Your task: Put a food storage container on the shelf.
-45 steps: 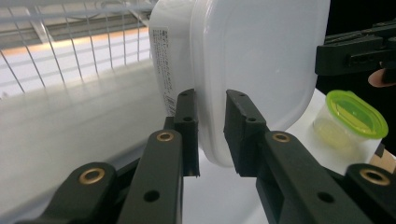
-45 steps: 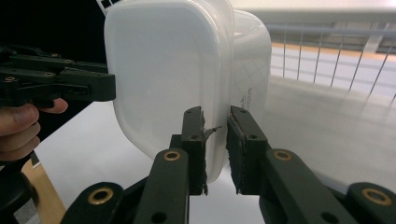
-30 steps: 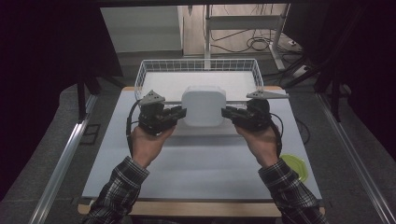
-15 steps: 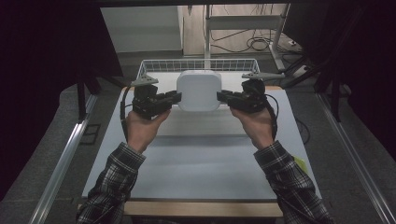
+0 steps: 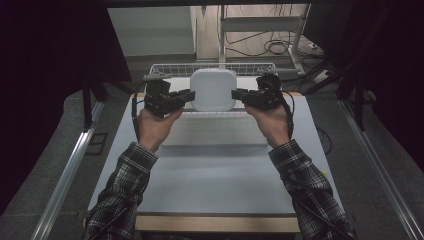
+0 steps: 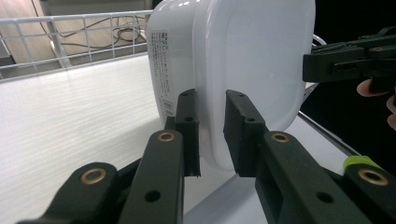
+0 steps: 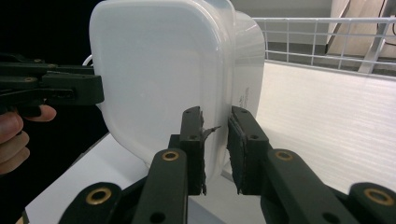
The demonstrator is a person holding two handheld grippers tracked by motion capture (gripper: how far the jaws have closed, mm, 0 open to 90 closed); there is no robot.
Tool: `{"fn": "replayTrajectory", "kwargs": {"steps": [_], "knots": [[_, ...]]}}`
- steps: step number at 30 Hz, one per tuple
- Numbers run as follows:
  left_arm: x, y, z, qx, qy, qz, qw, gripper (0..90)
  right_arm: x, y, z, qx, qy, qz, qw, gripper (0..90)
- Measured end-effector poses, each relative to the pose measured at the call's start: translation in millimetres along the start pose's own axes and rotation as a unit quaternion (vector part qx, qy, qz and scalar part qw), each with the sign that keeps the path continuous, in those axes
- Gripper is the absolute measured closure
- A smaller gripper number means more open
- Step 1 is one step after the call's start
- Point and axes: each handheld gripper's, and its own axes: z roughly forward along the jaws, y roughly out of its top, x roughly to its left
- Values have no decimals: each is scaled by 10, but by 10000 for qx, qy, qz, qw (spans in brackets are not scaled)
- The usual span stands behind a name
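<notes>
Now you have carried the white lidded container (image 5: 213,89) farther from you, off the near worktop (image 5: 215,165); left tongs (image 5: 186,95) and right tongs (image 5: 239,93) each pinch a rim, holding it over the wire basket (image 5: 175,70), ready to lower.

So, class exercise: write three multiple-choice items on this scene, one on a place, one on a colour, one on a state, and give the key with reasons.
1. Where is the container?
A. flat on the table
B. held up between both grippers, in front of the wire basket
C. on the floor

2. What colour is it?
A. white
B. red
C. blue

3. How do the left gripper and right gripper stand?
A. both wide open
B. one shut
C. both shut on its rim

Key: B, it hangs between the hands; A, white lid and body; C, jaws pinch opposite edges.
</notes>
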Motion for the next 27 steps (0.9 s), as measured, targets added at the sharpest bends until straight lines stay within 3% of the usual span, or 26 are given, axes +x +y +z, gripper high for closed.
{"fn": "replayTrajectory", "kwargs": {"steps": [6, 11, 17, 27], "knots": [[38, 10, 36, 8, -84, -80, 9999, 759, -41, 37, 13, 29, 20, 63, 10000, 764], [68, -7, 52, 1, -188, -22, 9998, 750, -54, 52, 17, 25, 34, 5, 10000, 755], [64, -35, 103, 38, -221, 96, 9997, 682, -64, 46, 53, 23, -26, -119, 9999, 705], [89, -44, 153, -42, -300, 45, 9995, 580, -63, 51, 110, 6, -15, -199, 9998, 623]]}}
